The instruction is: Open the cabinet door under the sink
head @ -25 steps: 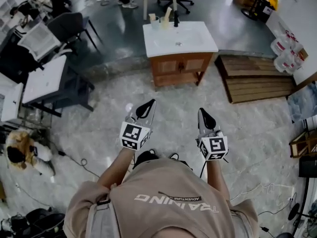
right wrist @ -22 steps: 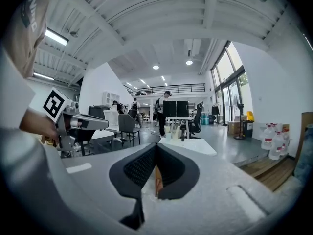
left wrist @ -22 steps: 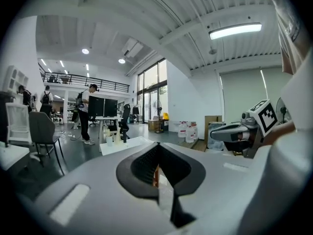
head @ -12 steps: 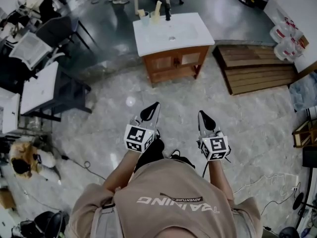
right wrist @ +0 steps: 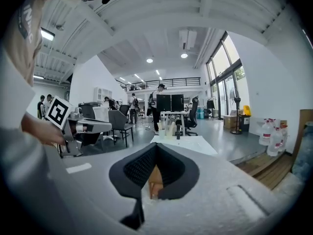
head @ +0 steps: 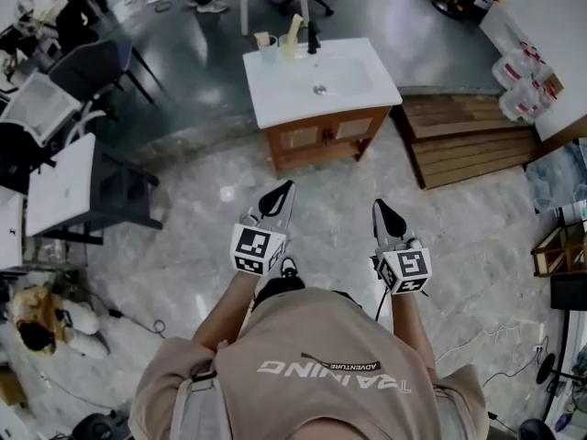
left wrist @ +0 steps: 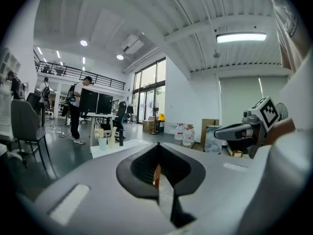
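The wooden sink cabinet (head: 316, 137) stands ahead on the marble floor under a white basin top (head: 321, 73). Its two front doors (head: 301, 137) are closed, with small dark handles at the middle. My left gripper (head: 278, 198) and right gripper (head: 383, 216) are held side by side at waist height, pointing at the cabinet and well short of it. Both are shut with nothing between the pads. In the left gripper view the left gripper (left wrist: 157, 146) shows a strip of cabinet wood (left wrist: 155, 174) behind its tips. The right gripper (right wrist: 156, 146) frames the same wood (right wrist: 155, 181).
A low wooden pallet (head: 468, 140) lies right of the cabinet, with water jugs (head: 523, 90) behind it. Desks and chairs (head: 64, 186) fill the left side. A cup and bottles (head: 280, 42) stand on the basin top. A person (left wrist: 77, 109) stands beyond the sink.
The person has walked toward the sink cabinet, and both grippers have come forward with them. The cabinet sits lower and larger in the head view. Both grippers stayed shut.
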The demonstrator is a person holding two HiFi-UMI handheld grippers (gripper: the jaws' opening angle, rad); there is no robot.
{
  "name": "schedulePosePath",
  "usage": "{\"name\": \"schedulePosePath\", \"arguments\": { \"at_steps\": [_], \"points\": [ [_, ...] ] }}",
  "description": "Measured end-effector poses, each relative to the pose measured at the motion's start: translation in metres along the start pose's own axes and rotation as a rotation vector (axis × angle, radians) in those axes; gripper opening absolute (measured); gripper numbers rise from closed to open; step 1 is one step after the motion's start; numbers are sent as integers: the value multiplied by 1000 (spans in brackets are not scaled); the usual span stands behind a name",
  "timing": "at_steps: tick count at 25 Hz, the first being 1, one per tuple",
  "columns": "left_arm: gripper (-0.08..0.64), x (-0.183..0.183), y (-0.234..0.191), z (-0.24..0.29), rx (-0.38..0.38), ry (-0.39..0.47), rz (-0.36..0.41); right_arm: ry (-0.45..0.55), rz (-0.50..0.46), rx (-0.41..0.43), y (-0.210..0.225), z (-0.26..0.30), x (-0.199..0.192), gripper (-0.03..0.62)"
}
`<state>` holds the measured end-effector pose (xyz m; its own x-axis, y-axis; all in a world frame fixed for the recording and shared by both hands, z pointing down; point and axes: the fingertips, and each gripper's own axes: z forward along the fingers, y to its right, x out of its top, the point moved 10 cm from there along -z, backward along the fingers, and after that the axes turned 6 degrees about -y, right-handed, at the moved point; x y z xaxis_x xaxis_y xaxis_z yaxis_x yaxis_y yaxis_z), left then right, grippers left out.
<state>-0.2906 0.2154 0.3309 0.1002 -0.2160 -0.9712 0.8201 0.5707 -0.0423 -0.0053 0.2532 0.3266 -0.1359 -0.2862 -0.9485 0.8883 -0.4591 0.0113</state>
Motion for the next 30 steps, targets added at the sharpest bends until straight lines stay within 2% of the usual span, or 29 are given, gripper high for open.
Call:
{"name": "schedulePosePath", "arguments": {
  "at_steps": [9,15,22,28,30],
  "points": [
    [17,1,-65,35,-63,-19,-18,-32,37,-53,-8,56,14,1],
    [17,-3,-78,60,-80,-52,-46,-80,65,-83,9,72,8,1],
    [17,9,-78,109,-69,-82,-3,-96,80,-34,51,112,-3,1],
    [17,45,-83,170,-28,-85,57,-80,51,9,116,156,9,2],
    [17,55,-82,188,-16,-78,53,-83,51,31,136,168,12,2]
  ]
}}
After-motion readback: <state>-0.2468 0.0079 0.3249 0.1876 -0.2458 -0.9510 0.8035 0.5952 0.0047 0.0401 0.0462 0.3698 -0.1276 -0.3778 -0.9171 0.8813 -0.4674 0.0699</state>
